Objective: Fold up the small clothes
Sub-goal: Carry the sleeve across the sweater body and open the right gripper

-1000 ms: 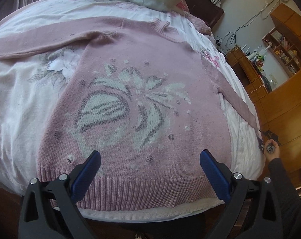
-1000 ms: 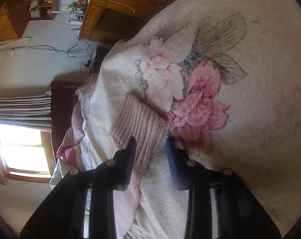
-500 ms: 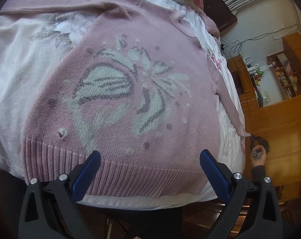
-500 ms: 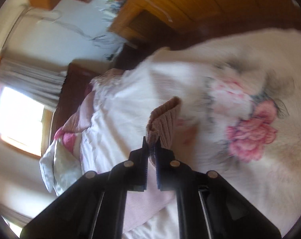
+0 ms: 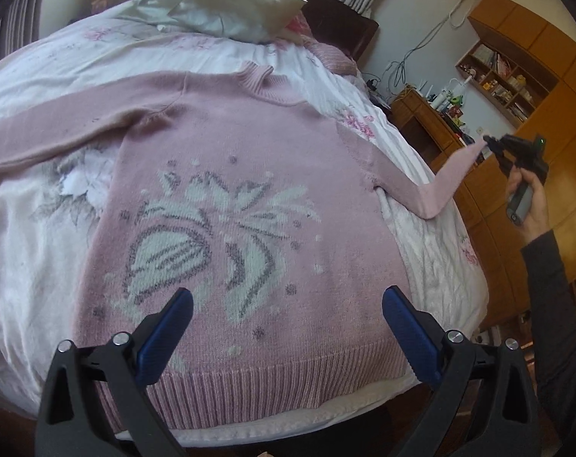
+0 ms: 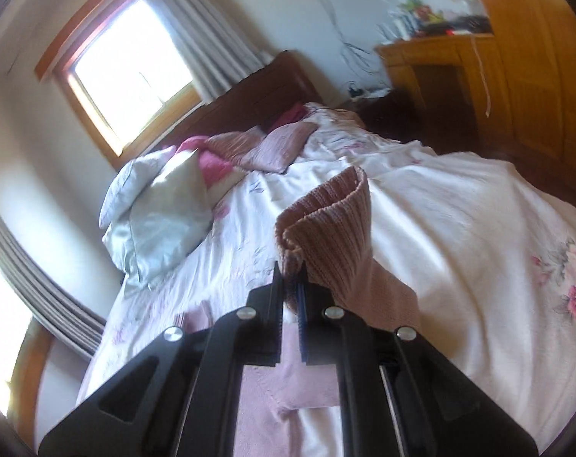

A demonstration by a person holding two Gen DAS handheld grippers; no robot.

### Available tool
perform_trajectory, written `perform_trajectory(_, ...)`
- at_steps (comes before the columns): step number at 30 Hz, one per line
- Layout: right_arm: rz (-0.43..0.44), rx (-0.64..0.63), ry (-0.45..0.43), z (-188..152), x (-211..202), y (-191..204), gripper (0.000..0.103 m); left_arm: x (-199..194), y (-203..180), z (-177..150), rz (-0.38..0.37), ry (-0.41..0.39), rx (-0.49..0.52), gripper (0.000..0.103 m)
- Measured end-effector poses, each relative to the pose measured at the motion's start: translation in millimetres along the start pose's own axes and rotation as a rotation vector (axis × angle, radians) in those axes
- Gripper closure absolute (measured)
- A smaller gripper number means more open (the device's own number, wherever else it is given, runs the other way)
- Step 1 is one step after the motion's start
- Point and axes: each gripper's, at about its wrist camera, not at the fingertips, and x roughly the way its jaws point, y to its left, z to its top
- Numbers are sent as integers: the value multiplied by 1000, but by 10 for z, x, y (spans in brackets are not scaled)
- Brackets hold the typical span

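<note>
A pink knitted sweater [image 5: 257, 175] with a pale flower pattern lies flat, front up, on the bed. My left gripper [image 5: 288, 308] hangs open above its lower hem, touching nothing. The sweater's right sleeve [image 5: 446, 186] rises off the bed toward my right gripper [image 5: 490, 144], which a hand holds out past the bed's right side. In the right wrist view the right gripper [image 6: 292, 276] is shut on the ribbed sleeve cuff [image 6: 326, 213], which curls up above the fingertips. The left sleeve [image 5: 71, 114] stretches flat to the left.
The bed has a white floral quilt [image 5: 52, 228] and pale pillows [image 5: 227, 3] at the dark headboard. Wooden cabinets [image 5: 547, 106] and a cluttered desk [image 5: 425, 114] stand right of the bed. A window [image 6: 132, 64] with curtains lies behind the headboard.
The right gripper closed on the sleeve cuff and lifted it off the quilt, up and to the right. The left gripper stayed open and pulled back over the hem.
</note>
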Motion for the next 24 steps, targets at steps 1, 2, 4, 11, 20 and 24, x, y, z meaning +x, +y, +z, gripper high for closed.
perform_trajectory(1,0,-24,14,-76,90,151,98,39,25,40,-3,31,-7,4)
perform_trajectory(2,2,-43,27,-153,157,306,98,77,62,85,-7,71,-23,4)
perform_trajectory(4,13,-78,54,-340,299,577,98,108,125,178,-29,107,-46,4)
perform_trajectory(11,-29,-230,169,-1233,1037,1504,98,172,296,582,-130,108,-104,4)
perform_trajectory(20,-83,-430,415,-2720,1725,1781,78,949,463,1296,-380,134,-273,4)
perform_trajectory(24,39,-312,397,-2787,1201,1612,60,1522,428,1602,-513,165,-391,4)
